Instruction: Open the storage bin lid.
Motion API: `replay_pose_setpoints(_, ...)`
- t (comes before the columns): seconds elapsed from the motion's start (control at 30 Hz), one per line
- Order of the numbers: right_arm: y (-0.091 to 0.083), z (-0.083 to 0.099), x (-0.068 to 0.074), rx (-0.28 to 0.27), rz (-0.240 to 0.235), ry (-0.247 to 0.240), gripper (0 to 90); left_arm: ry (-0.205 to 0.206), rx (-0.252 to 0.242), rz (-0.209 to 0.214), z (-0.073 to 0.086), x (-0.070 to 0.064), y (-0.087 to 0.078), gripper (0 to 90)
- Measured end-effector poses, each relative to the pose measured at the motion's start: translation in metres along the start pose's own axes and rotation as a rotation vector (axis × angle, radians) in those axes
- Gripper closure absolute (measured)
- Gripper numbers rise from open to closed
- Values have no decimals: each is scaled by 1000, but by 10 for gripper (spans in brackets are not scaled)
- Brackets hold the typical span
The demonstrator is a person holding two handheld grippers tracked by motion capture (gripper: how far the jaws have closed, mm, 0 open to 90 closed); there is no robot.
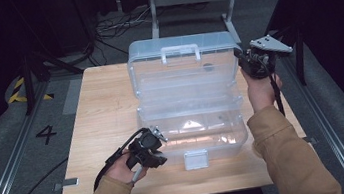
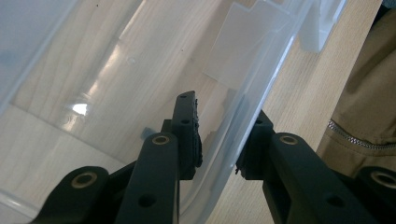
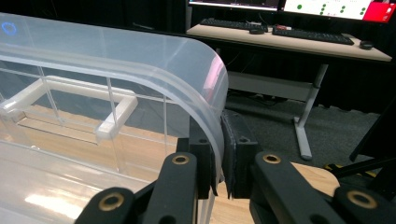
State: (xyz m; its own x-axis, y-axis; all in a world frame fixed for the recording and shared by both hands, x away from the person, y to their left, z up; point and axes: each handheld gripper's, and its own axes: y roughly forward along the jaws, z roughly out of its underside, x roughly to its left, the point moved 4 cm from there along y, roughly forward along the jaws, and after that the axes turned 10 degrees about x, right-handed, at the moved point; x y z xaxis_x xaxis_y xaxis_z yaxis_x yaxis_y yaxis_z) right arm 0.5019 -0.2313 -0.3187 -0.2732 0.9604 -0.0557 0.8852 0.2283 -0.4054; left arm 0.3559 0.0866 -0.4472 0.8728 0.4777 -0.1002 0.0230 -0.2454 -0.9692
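The left gripper straddles the clear plastic box's front wall, jaws apart, above the wooden table

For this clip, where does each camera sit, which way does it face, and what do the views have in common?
High view: above the person's side, looking forward and down at the table; forearms, both hands show.
Left gripper view: on the left gripper, looking along its jaws, which straddle the box front wall.
Right gripper view: on the right gripper, facing the desk; jaws pinch the lid edge.
All share the box.
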Motion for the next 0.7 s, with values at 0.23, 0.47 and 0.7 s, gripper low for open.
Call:
replay_pose_setpoints(0.23, 7, -4, -3, 23, -6, 2, 842, -1, -4, -2, 0, 0, 0, 728)
replay_pose_setpoints(0.47, 15, -8, -5, 48, -14, 15, 844, 9, -8, -14, 1, -1, 1, 730)
replay_pose_setpoints(0.7, 22, -10, -8, 62, -23, 23, 847, 13, -27, -31, 2, -2, 2, 727)
